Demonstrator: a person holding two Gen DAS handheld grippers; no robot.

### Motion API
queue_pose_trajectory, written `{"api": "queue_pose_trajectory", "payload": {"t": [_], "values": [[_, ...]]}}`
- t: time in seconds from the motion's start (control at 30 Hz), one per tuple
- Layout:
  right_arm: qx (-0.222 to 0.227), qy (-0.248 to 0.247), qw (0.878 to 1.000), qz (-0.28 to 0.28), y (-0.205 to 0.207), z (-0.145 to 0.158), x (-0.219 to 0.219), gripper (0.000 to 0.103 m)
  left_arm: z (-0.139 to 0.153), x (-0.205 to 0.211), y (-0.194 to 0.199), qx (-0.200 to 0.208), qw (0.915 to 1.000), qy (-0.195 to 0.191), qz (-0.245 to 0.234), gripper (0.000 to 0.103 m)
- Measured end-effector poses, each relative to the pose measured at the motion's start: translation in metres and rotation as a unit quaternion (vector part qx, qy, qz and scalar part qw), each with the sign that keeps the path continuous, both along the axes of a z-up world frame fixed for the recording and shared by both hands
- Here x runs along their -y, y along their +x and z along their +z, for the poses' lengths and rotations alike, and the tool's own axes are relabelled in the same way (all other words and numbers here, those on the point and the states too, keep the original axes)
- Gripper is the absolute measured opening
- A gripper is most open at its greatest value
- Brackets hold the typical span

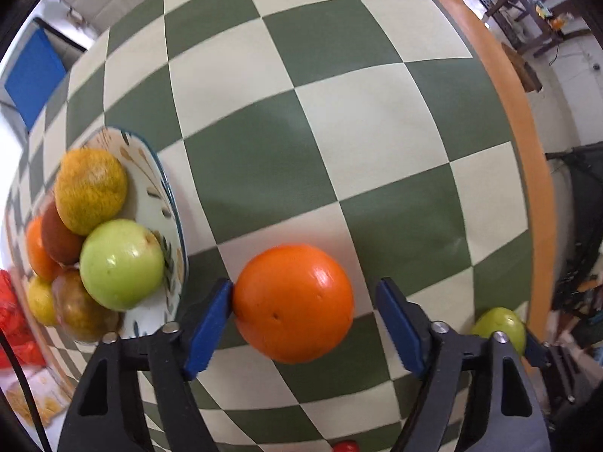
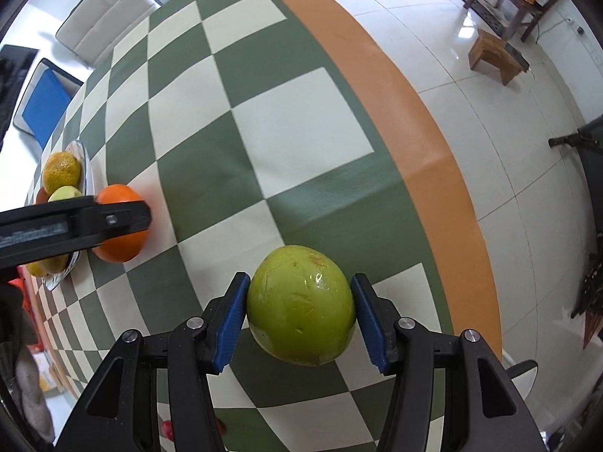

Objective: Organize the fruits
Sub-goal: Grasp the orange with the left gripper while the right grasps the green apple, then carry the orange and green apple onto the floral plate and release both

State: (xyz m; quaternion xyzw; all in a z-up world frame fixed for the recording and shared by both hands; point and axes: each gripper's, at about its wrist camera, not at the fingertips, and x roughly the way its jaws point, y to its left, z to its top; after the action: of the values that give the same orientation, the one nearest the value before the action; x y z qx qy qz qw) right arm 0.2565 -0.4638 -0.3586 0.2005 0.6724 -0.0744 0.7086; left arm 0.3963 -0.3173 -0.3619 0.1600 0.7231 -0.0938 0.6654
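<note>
Currently my left gripper point(image 1: 303, 324) points down over the green-and-cream checked tablecloth point(image 1: 339, 120) with the orange point(image 1: 294, 303) between its blue pads. The left pad touches the fruit's side; the right pad stands clear of it, a visible gap between, so I log no grip there. My right gripper point(image 2: 299, 318) has both pads pressed against the green fruit point(image 2: 301, 305), clamped on it, close to the cloth's orange border point(image 2: 433, 143). The plate point(image 1: 171, 203) sits just beside the orange and carries a heap: a green apple point(image 1: 120, 263), a yellow-green citrus point(image 1: 90, 190), and several brown, orange and yellow fruits partly hidden behind them.
</note>
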Motion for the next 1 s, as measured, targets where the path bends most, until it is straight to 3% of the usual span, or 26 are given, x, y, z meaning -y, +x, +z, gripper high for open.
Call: {"api": "queue_pose_trajectory", "payload": {"t": [0.3, 0.6, 0.8, 1.0], "values": [[-0.010, 0.005, 1.000, 0.016, 0.000, -0.001, 0.000, 0.058, 0.008, -0.019, -0.017, -0.003, 0.9997, -0.022, 0.005, 0.059], [0.001, 0.039, 0.998, 0.046, -0.004, 0.014, -0.030, 0.058, 0.029, -0.089, -0.072, -0.039, 0.9958, -0.067, 0.047, 0.059], [-0.007, 0.044, 0.996, 0.083, -0.008, 0.005, -0.061, 0.058, 0.006, -0.118, -0.086, -0.066, 0.9927, -0.061, 0.081, 0.060], [-0.015, 0.039, 0.995, 0.094, -0.012, -0.005, -0.072, 0.058, 0.006, -0.111, -0.089, -0.053, 0.9944, -0.059, 0.070, 0.060]]}}
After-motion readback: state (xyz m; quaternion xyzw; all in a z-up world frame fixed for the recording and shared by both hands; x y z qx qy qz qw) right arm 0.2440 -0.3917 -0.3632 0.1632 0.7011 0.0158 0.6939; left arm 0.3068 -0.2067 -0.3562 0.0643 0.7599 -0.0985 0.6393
